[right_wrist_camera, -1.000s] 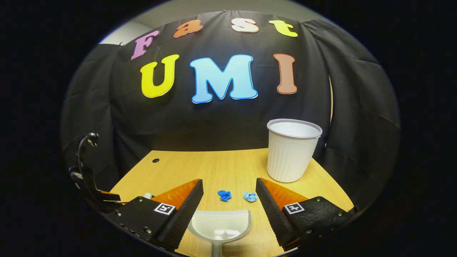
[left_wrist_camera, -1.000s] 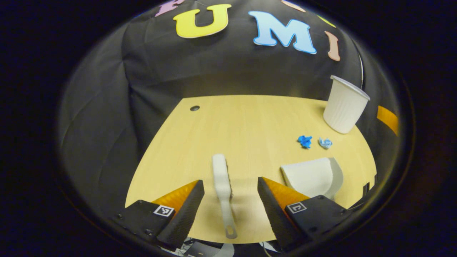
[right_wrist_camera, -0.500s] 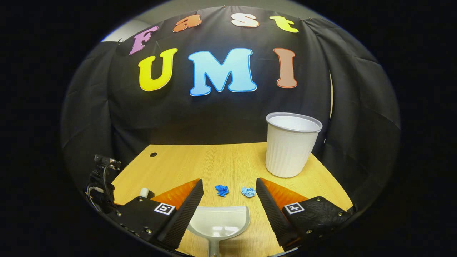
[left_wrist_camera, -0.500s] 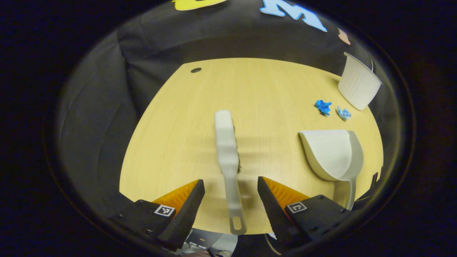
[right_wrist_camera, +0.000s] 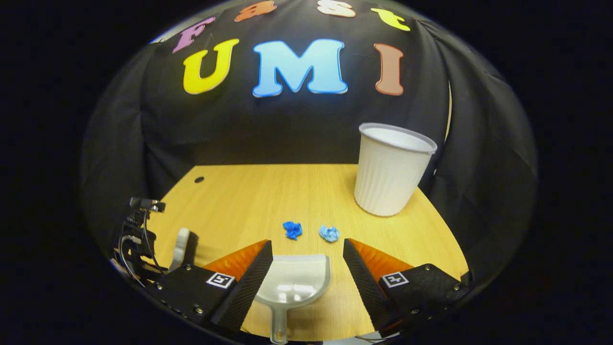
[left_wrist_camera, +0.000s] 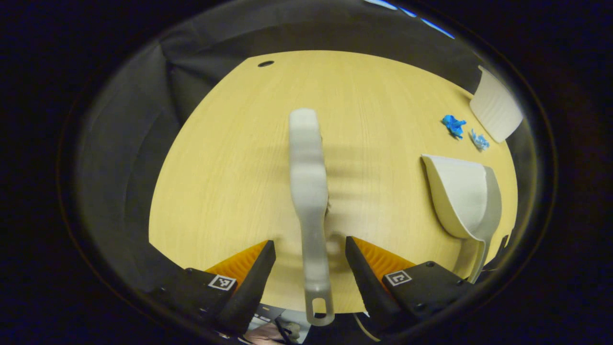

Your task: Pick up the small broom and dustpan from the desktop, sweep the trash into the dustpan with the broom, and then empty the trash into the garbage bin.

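A small white broom lies lengthwise on the wooden desktop, and its handle runs between the spread fingers of my open left gripper. The white dustpan lies flat, its handle pointing toward me between the fingers of my open right gripper. The same dustpan lies off to the right in the left gripper view. Two crumpled blue paper scraps lie just beyond the pan's mouth. A white ribbed garbage bin stands upright at the back right. The broom's head pokes up at the left.
The left gripper's body with cables stands at the desk's left edge in the right gripper view. A small round hole marks the desktop's far left corner. Black cloth walls the desk on three sides.
Both grippers have tipped downward and come closer to the desk. The broom handle now reaches deeper between the left fingers, and the dustpan handle has come into sight between the right ones.
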A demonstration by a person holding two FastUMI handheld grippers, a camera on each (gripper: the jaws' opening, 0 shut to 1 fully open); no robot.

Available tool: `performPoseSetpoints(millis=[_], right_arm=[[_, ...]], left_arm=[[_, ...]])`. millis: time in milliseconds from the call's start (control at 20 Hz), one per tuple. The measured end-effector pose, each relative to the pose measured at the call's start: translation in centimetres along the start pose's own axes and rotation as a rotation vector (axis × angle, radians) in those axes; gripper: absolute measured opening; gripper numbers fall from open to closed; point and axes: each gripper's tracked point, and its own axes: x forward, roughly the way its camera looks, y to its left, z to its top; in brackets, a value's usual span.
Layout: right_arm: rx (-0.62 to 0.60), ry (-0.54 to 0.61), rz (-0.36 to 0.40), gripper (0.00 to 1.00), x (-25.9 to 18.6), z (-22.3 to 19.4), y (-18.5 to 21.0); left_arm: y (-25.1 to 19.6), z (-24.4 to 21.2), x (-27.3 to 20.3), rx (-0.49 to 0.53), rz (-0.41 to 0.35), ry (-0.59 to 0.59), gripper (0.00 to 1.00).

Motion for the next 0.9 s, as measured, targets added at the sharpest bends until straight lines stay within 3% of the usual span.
performPoseSetpoints(millis=[50,200,250,550,600,650,800,900], right_arm=[[0.018,0.042,0.007,0.95,2.4,-2.1,0.1],[0.05,0.152,0.005,0.95,3.8,-6.6,-0.9],[0.048,0.187,0.002,0.95,4.1,-8.0,-1.0],[0.029,0.403,0.058,0.96,6.3,-15.6,1.0],[0.023,0.432,0.07,0.96,5.4,-15.9,1.3],[0.019,0.457,0.079,0.96,5.1,-16.4,1.6],[0.01,0.524,0.105,0.96,4.2,-17.5,2.2],[0.008,0.55,0.111,0.96,4.4,-18.3,2.5]], left_arm=[[0.0,0.0,0.0,0.002,0.001,0.005,0.95],[-0.3,0.0,0.3,0.003,0.001,0.015,0.8],[-0.5,0.0,0.4,0.004,-0.002,0.02,0.66],[-0.7,-0.2,1.0,0.02,-0.003,0.049,0.69],[-0.6,-0.2,1.1,0.022,-0.002,0.054,0.62],[-0.4,-0.1,1.1,0.027,-0.001,0.059,0.69],[-0.3,0.3,1.5,0.037,-0.007,0.07,0.69],[0.2,0.4,1.9,0.027,0.01,0.081,0.51]])
